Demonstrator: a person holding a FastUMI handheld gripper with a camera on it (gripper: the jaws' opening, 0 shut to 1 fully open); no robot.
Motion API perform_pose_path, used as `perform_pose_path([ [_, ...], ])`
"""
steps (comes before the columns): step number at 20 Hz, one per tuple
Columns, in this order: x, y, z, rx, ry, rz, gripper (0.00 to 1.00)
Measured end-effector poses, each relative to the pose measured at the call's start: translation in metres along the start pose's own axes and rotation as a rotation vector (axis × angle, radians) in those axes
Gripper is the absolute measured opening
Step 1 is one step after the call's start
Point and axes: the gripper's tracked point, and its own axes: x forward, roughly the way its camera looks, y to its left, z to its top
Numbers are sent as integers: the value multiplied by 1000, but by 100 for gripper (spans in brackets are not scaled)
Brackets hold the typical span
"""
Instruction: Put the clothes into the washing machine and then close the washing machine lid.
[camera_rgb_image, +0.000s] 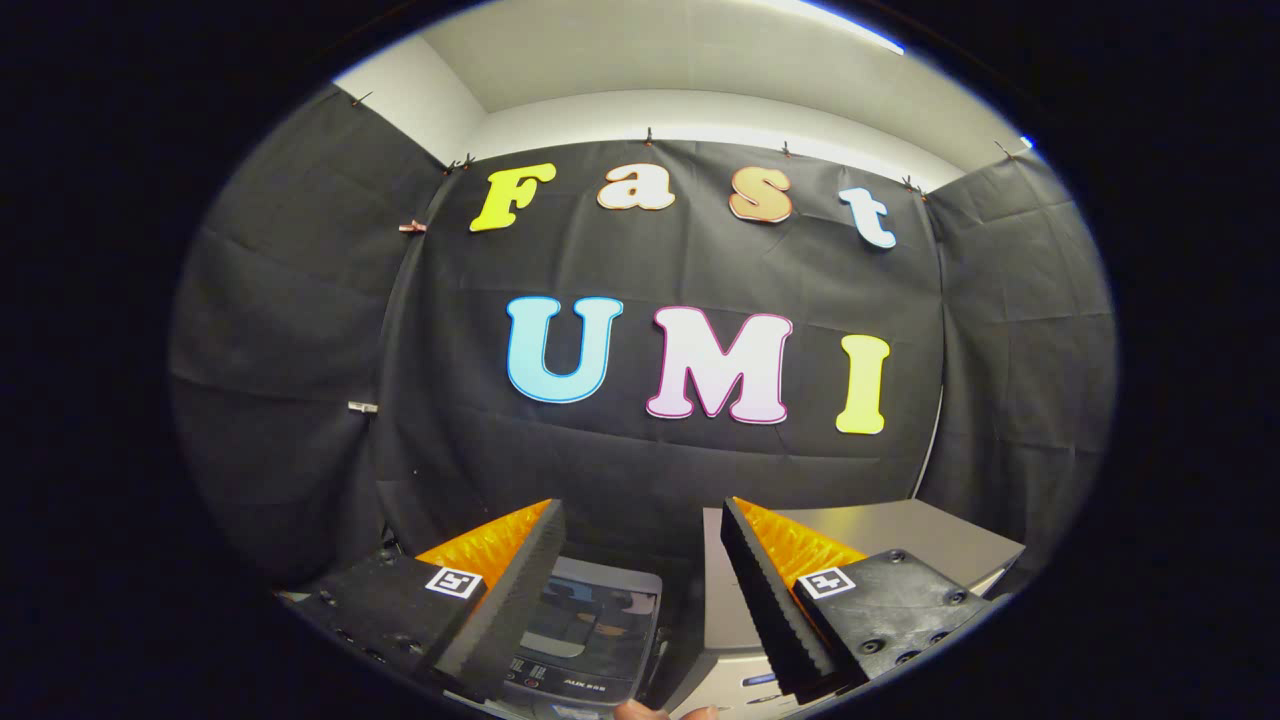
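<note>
— Jaws?
— My gripper (640, 600) gapes wide, holding nothing.
— Washing machine?
— Washing machine (590, 630) low between my fingers, glass lid down; a grey appliance (890, 535) stands beside it.

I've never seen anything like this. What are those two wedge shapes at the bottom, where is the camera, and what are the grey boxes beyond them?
The wedges are the two fingers of a hand-held gripper; a person carries it, no robot arm. The camera rides on it, looking forward along the fingers. They stand apart, holding nothing. Beyond them sit two appliances: a washing machine with a dark glass lid, seen between the fingers, and a grey machine past the right finger. Fingertips of a hand peek in below. Black cloth is the booth's wall.
</note>
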Motion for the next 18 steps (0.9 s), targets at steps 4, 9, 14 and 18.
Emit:
perform_pose_path([
  [4,-36,-21,5,0,14,-41,99],
  [9,-85,-42,14,74,-7,-107,99],
  [14,-118,-63,26,76,-17,-135,98],
  [18,-137,-88,29,64,-18,-181,98],
])
